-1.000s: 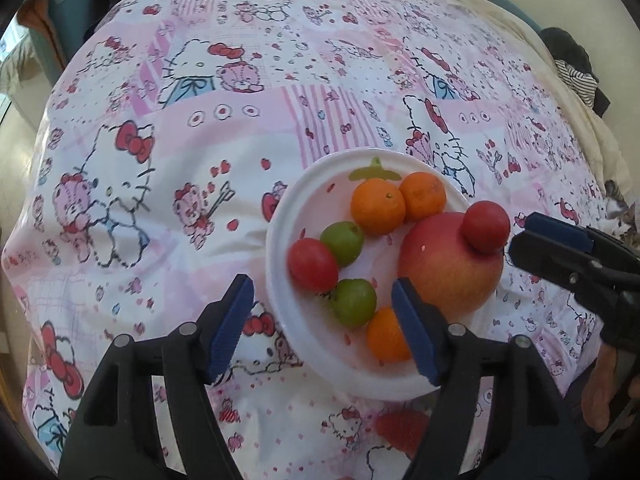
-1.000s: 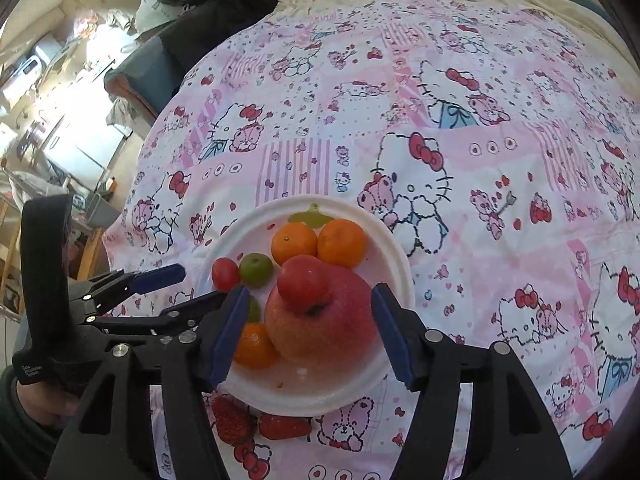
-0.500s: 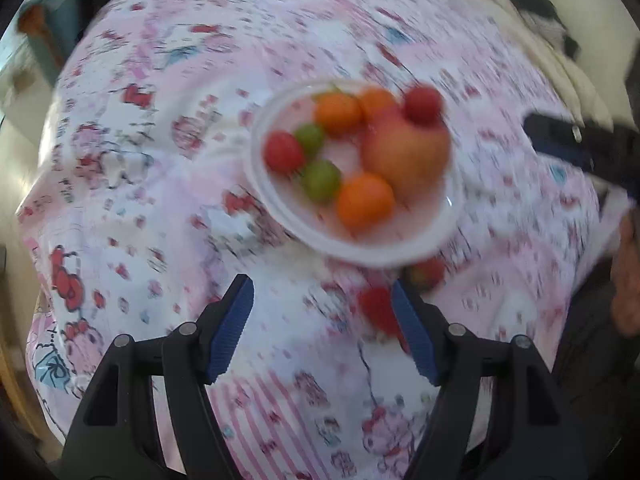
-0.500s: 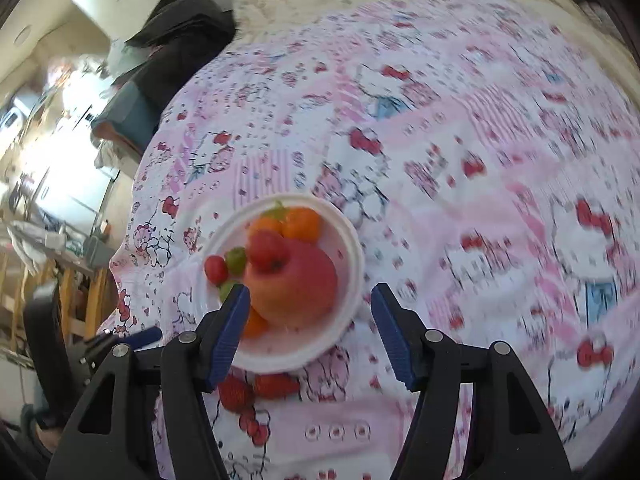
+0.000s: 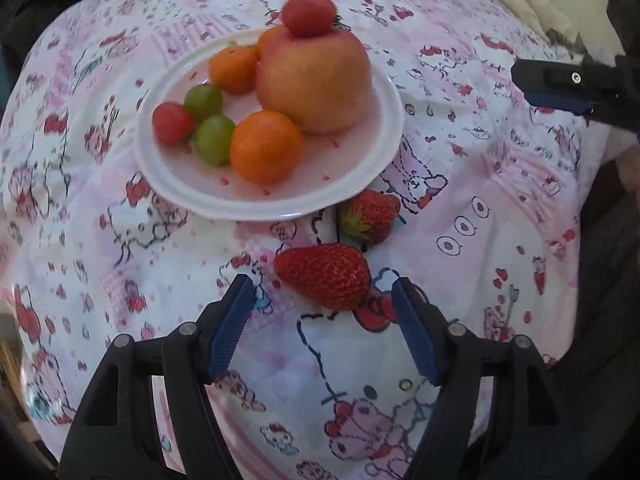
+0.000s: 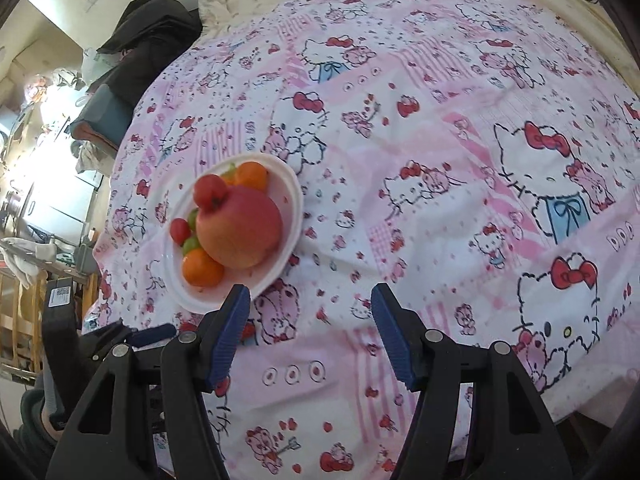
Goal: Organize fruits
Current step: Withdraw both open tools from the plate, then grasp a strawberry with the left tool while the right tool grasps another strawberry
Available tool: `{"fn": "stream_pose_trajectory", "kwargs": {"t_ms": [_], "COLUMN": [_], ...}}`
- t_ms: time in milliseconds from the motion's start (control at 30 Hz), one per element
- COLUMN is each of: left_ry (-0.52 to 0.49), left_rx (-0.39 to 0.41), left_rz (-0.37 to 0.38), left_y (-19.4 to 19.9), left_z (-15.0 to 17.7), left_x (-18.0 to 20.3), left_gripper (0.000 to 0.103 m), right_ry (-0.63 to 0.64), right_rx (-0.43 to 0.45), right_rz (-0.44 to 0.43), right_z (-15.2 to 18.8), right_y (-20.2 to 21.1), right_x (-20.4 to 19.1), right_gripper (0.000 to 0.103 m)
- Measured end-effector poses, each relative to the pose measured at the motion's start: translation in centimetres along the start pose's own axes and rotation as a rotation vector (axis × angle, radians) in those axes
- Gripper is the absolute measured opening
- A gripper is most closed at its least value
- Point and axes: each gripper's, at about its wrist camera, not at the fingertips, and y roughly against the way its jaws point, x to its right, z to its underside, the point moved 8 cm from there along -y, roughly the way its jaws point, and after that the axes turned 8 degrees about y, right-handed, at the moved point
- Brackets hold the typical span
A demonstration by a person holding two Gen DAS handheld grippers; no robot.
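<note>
Left claw (image 5: 322, 300) is spread wide around the big red strawberry (image 5: 323, 274) lying on the pink cartoon-print bedspread (image 5: 460, 200) beside the white round plate (image 5: 384, 152), probably lining up a grab; right claw (image 6: 310, 306) gapes empty

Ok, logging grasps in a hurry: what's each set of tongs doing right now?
Left tongs: open, empty, near strawberry just ahead of them.
Right tongs: open, empty, over the bedsheet.

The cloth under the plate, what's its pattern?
The cloth is pink and white with cartoon cats wearing red bows, seen best from the right wrist.
</note>
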Motion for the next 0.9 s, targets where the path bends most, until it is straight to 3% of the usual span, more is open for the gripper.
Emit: {"fn": "stream_pose_trajectory", "kwargs": {"t_ms": [100, 333, 500, 700, 900], "left_ry": [0.003, -0.025, -0.040, 0.054, 0.264], "left_rx": [0.010, 0.035, 0.039, 0.118, 0.218], "left_rz": [-0.001, -0.012, -0.028, 0.038, 0.013], "left_y": [-0.1, 0.3, 0.6, 4.5, 7.3], "left_z": [-0.2, -0.1, 0.3, 0.0, -1.1], "left_x": [0.0, 0.2, 0.2, -0.9, -5.9], "left_gripper": [0.067, 0.044, 0.043, 0.043, 0.043], "right_ry": [-0.003, 0.003, 0.025, 0.048, 0.049], "right_rx": [0.001, -0.004, -0.016, -0.049, -0.149], "right_rz": [0.005, 0.010, 0.011, -0.008, -0.086], "right_z": [0.3, 0.5, 0.5, 0.9, 2.1], "right_y": [0.2, 0.2, -0.3, -1.3, -4.0], "right_x": [0.4, 0.6, -0.2, -1.1, -3.2], "right_gripper": [0.066, 0.066, 0.066, 0.066, 0.066]}}
